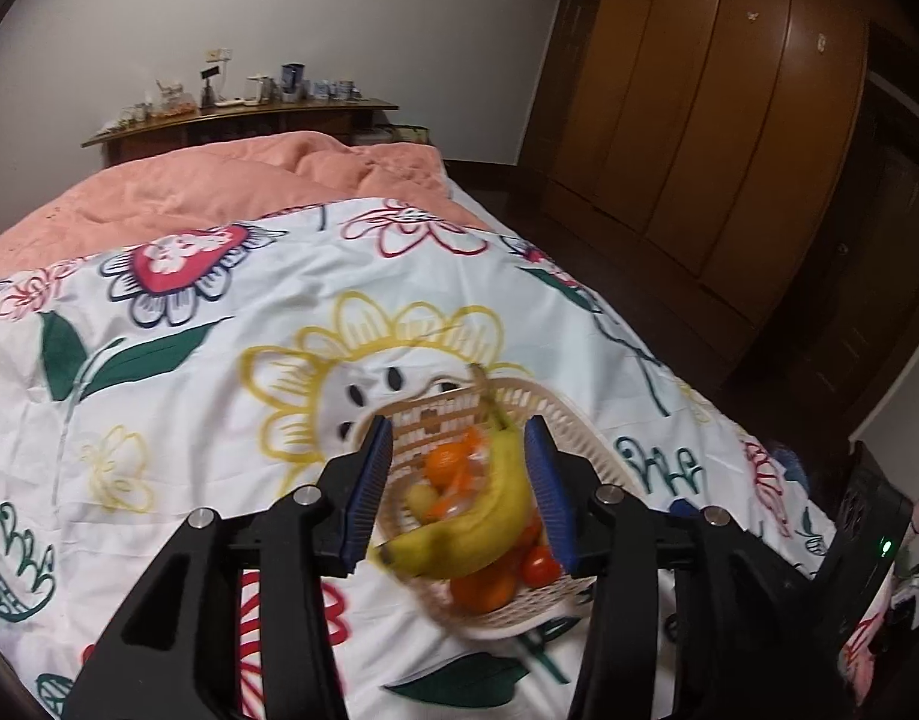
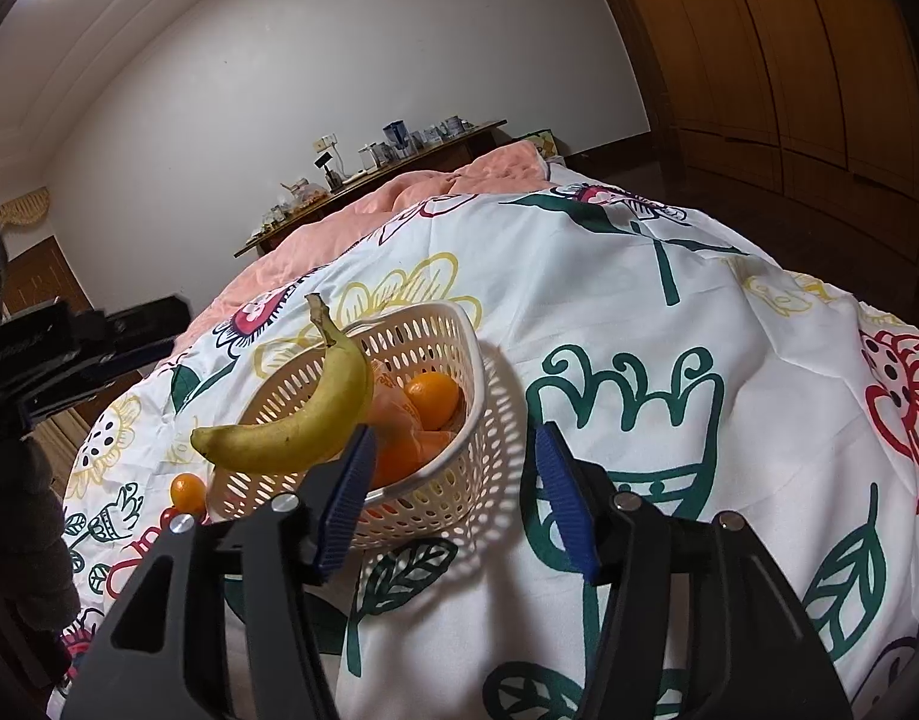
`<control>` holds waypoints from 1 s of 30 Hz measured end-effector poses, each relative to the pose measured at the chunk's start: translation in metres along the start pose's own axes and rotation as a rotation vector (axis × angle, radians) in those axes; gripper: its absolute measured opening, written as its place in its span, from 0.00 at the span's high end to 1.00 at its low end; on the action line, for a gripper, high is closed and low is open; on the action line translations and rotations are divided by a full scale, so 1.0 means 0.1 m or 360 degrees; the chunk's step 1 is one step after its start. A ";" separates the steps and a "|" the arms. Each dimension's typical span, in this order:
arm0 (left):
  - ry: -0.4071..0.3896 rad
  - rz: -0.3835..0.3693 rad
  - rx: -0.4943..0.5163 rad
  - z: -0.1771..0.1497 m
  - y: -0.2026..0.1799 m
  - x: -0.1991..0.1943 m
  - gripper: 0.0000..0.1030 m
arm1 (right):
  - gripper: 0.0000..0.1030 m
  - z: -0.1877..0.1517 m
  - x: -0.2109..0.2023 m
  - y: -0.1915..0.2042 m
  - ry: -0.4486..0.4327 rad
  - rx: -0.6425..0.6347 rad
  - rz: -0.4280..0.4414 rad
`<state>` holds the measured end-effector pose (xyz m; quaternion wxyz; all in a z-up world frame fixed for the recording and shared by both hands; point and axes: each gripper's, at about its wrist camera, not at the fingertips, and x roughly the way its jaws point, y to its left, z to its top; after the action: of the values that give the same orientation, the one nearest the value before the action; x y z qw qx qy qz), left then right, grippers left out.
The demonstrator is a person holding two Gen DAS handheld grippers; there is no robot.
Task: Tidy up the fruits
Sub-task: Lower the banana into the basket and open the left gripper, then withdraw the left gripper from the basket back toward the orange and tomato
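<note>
A white perforated basket (image 2: 459, 324) stands on the flowered bedsheet with oranges (image 2: 433, 399) inside. A yellow banana (image 2: 291, 426) lies across its rim, stem up. In the left wrist view the banana (image 1: 489, 516) sits blurred between the blue pads (image 1: 369, 492) of my left gripper (image 1: 459, 423); a gap shows on the left side, so the jaws are open. My right gripper (image 2: 454, 431) stands open over the basket's near wall, gripping nothing. A small orange (image 2: 187, 491) and a red fruit (image 2: 170, 516) lie on the sheet left of the basket.
A pink blanket (image 1: 219, 186) covers the far end of the bed. Behind it stands a wooden shelf (image 1: 243, 114) with jars and cups. Wooden wardrobes (image 1: 699, 120) line the right side across a dark floor. The bed's edge drops off at the right.
</note>
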<state>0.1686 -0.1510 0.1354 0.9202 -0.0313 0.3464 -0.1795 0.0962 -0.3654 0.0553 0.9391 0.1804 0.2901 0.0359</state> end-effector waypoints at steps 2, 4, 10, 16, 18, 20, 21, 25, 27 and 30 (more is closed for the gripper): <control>0.0002 0.0025 -0.0014 -0.06 0.07 -0.05 0.49 | 0.46 0.00 0.00 0.01 0.0000 -0.0004 -0.0004; 0.0004 0.0053 -0.0027 -0.13 0.15 -0.11 0.46 | 0.46 0.00 0.01 0.01 0.0001 -0.0005 -0.0007; -0.0003 0.0139 -0.0116 -0.29 0.41 -0.24 0.46 | 0.46 -0.01 0.01 0.02 0.0004 -0.0009 -0.0015; 0.0055 0.0200 -0.0150 -0.39 0.54 -0.17 0.45 | 0.46 -0.01 0.01 0.02 0.0007 -0.0012 -0.0019; 0.0083 0.0205 -0.0136 -0.43 0.52 -0.11 0.45 | 0.46 -0.01 0.01 0.02 0.0009 -0.0011 -0.0019; 0.0103 0.0213 -0.0126 -0.47 0.50 -0.06 0.45 | 0.46 -0.02 0.01 0.02 0.0009 -0.0009 -0.0018; 0.0111 0.0224 -0.0117 -0.48 0.48 -0.03 0.45 | 0.46 -0.02 0.01 0.02 0.0010 -0.0008 -0.0017; 0.0126 0.0241 -0.0095 -0.48 0.43 0.06 0.45 | 0.46 -0.02 0.01 0.02 0.0009 -0.0008 -0.0018; 0.0117 0.0268 -0.0075 -0.46 0.41 0.09 0.45 | 0.46 -0.02 0.01 0.02 0.0009 -0.0008 -0.0018; 0.0111 0.0280 -0.0071 -0.41 0.39 0.15 0.45 | 0.46 -0.02 0.01 0.02 0.0009 -0.0009 -0.0018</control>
<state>0.1646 -0.1174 0.0880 0.9188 -0.0149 0.3837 -0.0911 0.0963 -0.3629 0.0542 0.9390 0.1758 0.2938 0.0319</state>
